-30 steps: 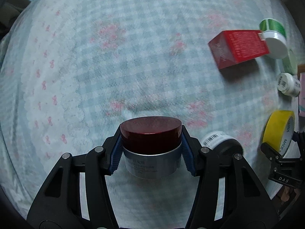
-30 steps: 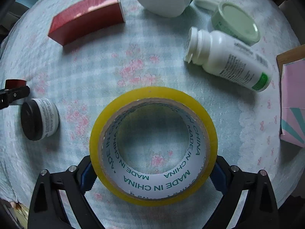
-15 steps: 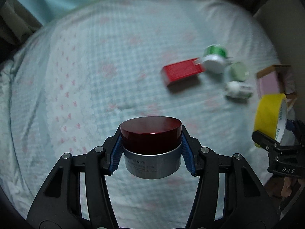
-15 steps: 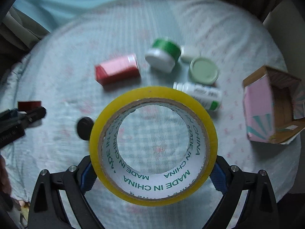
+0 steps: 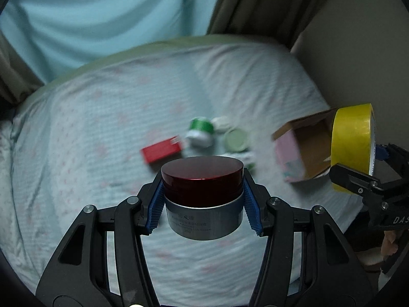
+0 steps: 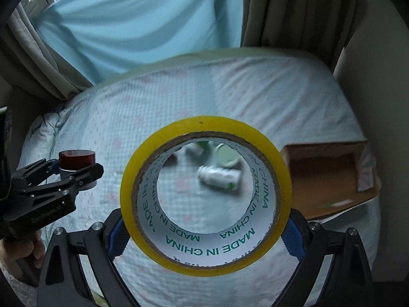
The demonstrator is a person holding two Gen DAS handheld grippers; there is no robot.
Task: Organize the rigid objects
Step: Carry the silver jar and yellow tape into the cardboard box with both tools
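Note:
My left gripper (image 5: pixel 203 202) is shut on a silver cream jar with a dark red lid (image 5: pixel 203 192) and holds it high above the bed. My right gripper (image 6: pixel 204 230) is shut on a yellow tape roll (image 6: pixel 204 194), also held high. The tape roll (image 5: pixel 351 138) shows at the right of the left wrist view, and the jar (image 6: pixel 76 160) at the left of the right wrist view. An open cardboard box (image 6: pixel 329 171) lies on its side at the bed's right edge.
On the bed (image 5: pixel 76 153) lie a red box (image 5: pixel 161 152), a green-and-white jar (image 5: pixel 200 131), a pale green lid (image 5: pixel 235 140) and a white bottle (image 6: pixel 219 176). Curtains (image 6: pixel 143 25) hang behind. A wall (image 5: pixel 358 38) stands to the right.
Both grippers have risen far above the bed with their loads; the objects on the bed look much smaller and the curtains and box have come into view.

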